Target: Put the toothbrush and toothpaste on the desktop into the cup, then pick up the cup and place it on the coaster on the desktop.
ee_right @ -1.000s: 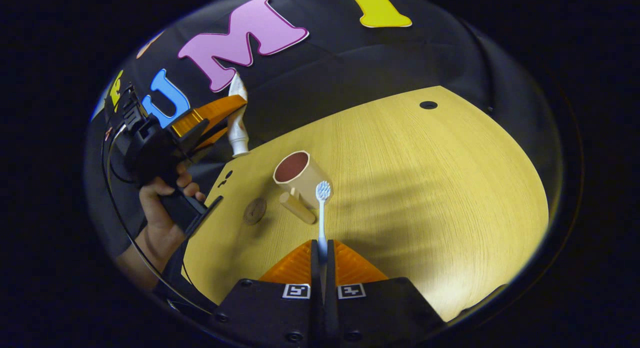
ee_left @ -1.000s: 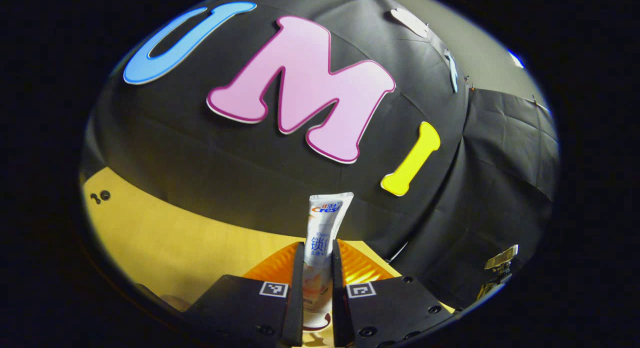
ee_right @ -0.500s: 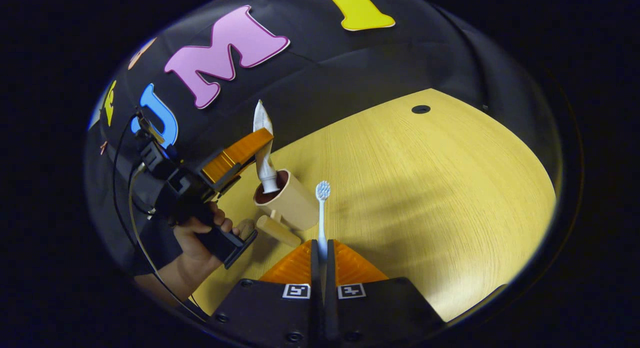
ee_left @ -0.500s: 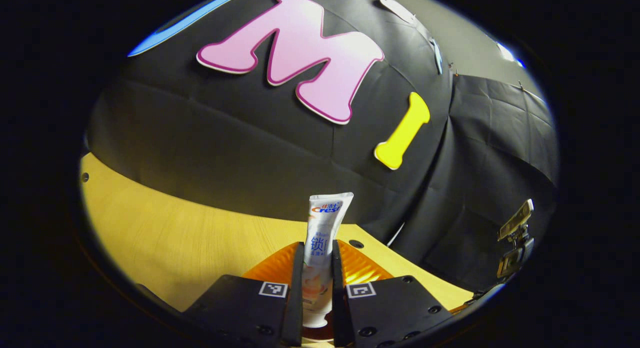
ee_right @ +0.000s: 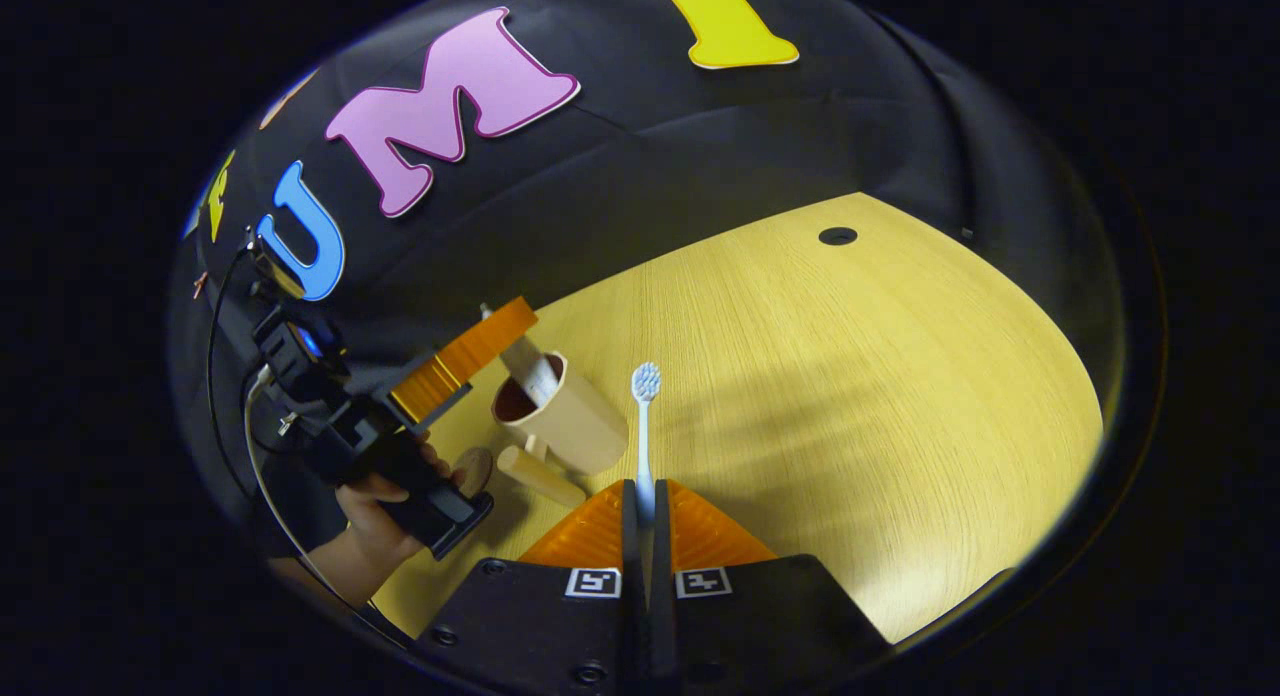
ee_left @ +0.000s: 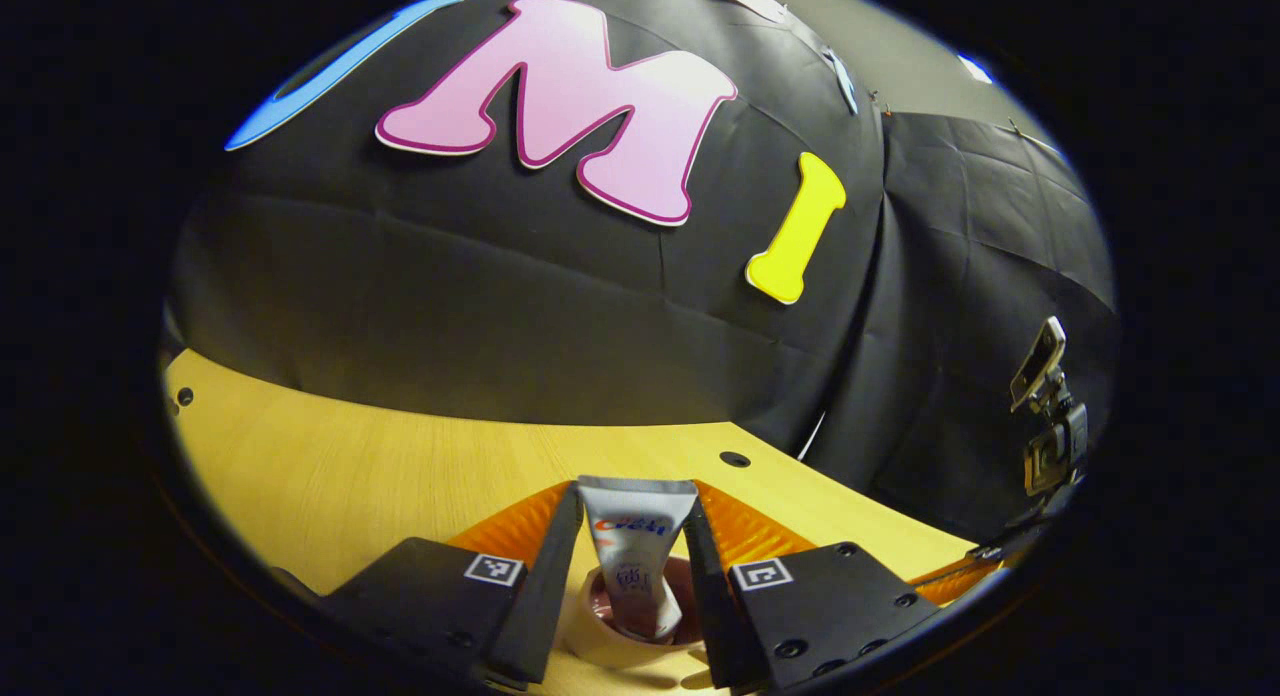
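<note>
Left gripper view: the left gripper (ee_left: 628,576) has spread wide since a moment ago; the toothpaste (ee_left: 632,566) now stands loose in the cup (ee_left: 600,644) between its fingers.

Right gripper view: the right gripper (ee_right: 645,511) grips the toothbrush (ee_right: 645,426), just right of the cup (ee_right: 570,426). The brush goes next.

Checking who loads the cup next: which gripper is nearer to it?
Left. The left gripper is open right above the cup; the right gripper, holding the toothbrush, is beside it.

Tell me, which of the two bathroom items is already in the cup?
The toothpaste: it stands cap-down inside the cup, between the left gripper's opened fingers. The toothbrush is clamped in the right gripper, outside the cup.
</note>
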The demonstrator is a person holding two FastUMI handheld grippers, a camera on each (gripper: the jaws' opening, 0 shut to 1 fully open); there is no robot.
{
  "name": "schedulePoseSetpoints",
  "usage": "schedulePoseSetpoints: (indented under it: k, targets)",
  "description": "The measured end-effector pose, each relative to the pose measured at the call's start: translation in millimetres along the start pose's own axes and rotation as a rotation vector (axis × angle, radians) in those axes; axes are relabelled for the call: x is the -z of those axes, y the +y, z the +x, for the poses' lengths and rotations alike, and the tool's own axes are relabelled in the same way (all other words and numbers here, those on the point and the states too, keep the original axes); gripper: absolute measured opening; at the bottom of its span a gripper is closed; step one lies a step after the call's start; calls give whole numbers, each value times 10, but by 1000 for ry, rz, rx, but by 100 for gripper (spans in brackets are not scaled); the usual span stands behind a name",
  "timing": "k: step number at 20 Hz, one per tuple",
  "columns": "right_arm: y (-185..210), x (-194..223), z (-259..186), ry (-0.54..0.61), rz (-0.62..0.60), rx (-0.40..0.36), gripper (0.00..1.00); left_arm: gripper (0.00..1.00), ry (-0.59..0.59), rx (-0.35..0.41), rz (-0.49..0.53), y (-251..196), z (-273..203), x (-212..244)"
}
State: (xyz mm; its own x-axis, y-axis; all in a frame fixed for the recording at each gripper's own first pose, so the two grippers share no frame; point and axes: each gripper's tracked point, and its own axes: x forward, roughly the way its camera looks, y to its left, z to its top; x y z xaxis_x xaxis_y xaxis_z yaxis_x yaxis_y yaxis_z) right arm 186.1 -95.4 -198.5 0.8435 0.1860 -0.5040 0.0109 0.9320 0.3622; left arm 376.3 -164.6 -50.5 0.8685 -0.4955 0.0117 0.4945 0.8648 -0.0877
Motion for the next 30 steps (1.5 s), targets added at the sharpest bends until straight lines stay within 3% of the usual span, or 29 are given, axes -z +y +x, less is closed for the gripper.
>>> schedulePoseSetpoints:
  k: [2, 4, 14, 19, 24, 30]
  targets:
    - [36, -163, 23, -40, -16, -2, 5, 68, -14, -39, 7, 63, -129, -43]
    - [103, -342, 72, -79, -26, -15, 5, 97, -35, -88, 0, 132, -321, -108]
    - [684, -1108, 499, -284, -33, -120, 5, 98, 23, -230, -177, 140, -1636, 188]
    - [816, -1437, 595, -382, -9, -158, 5, 98, 56, -296, -274, 260, -1966, 358]
    - [1006, -1398, 705, -472, -101, -185, 5, 98, 45, -355, -270, 405, -2075, 394]
    - [1105, -1139, 787, -561, -228, -164, 5, 98, 49, -336, -272, 323, -2027, 447]
